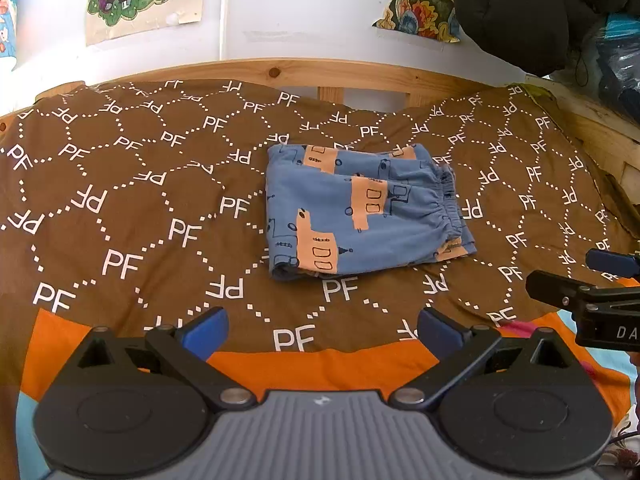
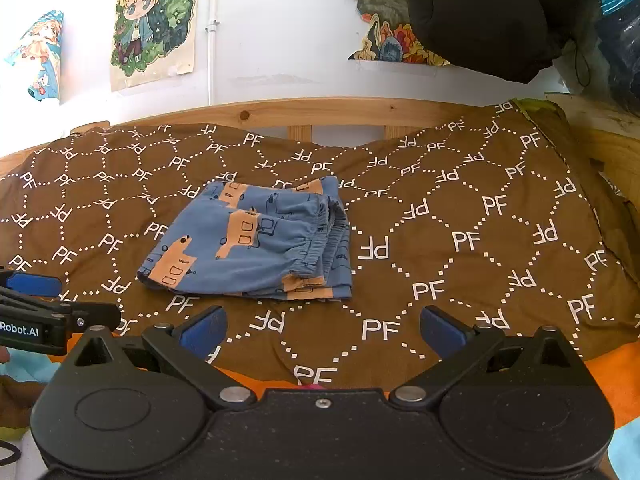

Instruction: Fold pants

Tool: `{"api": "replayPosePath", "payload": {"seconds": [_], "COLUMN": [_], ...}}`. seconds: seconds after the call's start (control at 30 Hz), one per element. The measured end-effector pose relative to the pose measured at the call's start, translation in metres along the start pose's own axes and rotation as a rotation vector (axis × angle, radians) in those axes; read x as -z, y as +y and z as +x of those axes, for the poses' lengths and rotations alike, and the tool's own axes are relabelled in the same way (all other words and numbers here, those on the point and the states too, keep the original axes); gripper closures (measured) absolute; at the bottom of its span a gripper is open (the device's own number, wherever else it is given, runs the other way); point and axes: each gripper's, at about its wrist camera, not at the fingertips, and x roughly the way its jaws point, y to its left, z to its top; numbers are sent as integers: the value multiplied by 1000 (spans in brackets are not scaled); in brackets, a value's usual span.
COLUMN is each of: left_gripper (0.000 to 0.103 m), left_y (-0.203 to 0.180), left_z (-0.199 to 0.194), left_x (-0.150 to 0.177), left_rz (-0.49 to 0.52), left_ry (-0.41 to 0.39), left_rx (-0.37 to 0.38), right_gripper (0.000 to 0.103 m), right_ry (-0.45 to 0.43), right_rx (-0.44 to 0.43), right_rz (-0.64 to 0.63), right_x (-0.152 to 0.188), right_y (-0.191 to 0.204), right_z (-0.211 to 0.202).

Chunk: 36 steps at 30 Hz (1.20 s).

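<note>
Left wrist view: pants [image 1: 360, 212], blue w/ orange print, lie folded in a compact rectangle on the brown "PF" bedspread [image 1: 120, 184], waistband to the right. Left gripper [image 1: 322, 332] sits near the bed's front edge, jaws wide, nothing between them; pants lie ahead of the jaws, well apart, roughly centred. Right gripper [image 1: 592, 280] enters at right edge, clear of the fabric.

Right wrist view: pants [image 2: 248, 244] lie ahead and left of centre. Right gripper [image 2: 322, 330] jaws wide, empty, not touching fabric. Left gripper [image 2: 52, 300] at left edge, beside the pants, apart.
</note>
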Motion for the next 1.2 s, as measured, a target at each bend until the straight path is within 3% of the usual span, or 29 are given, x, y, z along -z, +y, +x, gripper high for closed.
{"api": "replayPosePath", "payload": {"seconds": [1.2], "left_gripper": [0], "left_y": [2], "left_z": [1], "left_x": [2], "left_rz": [-5], "left_ry": [16], "left_rx": [-5], "right_gripper": [1], "right_ry": [16], "right_rx": [2], "right_rz": [-1], "right_x": [4], "right_y": [1], "right_z": [4]}}
